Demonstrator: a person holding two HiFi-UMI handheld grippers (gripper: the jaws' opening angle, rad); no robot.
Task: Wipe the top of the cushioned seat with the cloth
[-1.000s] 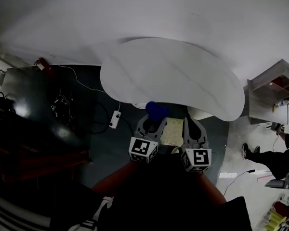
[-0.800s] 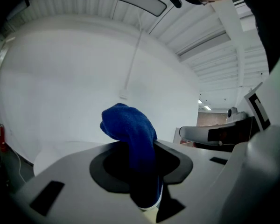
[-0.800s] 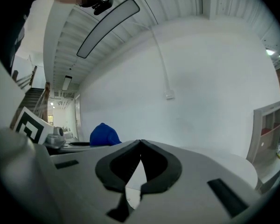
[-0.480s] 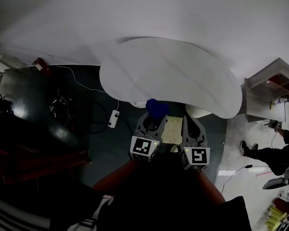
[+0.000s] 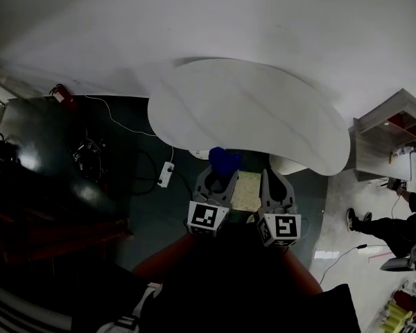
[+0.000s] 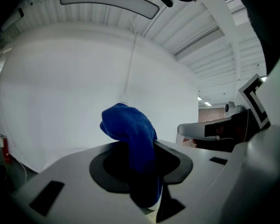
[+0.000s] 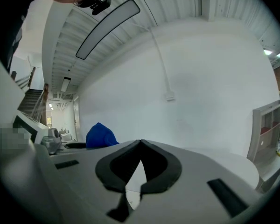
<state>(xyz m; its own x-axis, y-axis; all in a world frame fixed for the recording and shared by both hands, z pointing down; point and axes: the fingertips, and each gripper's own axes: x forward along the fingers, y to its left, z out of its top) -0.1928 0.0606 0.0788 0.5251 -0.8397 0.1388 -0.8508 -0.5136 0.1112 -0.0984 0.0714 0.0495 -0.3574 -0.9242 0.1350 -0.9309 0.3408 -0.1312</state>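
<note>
**Blue cloth clamped, seat below**

We see the left gripper (image 5: 220, 177) with its jaws clamped on the blue cloth (image 5: 224, 159). The cloth bunches up past the tips, near the edge of the white oval surface (image 5: 249, 109). The right gripper (image 5: 274, 177) has its jaws together, holding nothing. The pale cushioned seat (image 5: 248, 190) shows between the two grippers.

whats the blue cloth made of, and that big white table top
Blue cloth: looks like terry or microfibre, matte; its surface is fuzzy and nubbly, and it flops in a soft fold. White table top: seems a hard, smooth board, perhaps laminate or painted wood; flat, even surface with a crisp rounded edge. Exact material cannot be told.
</note>
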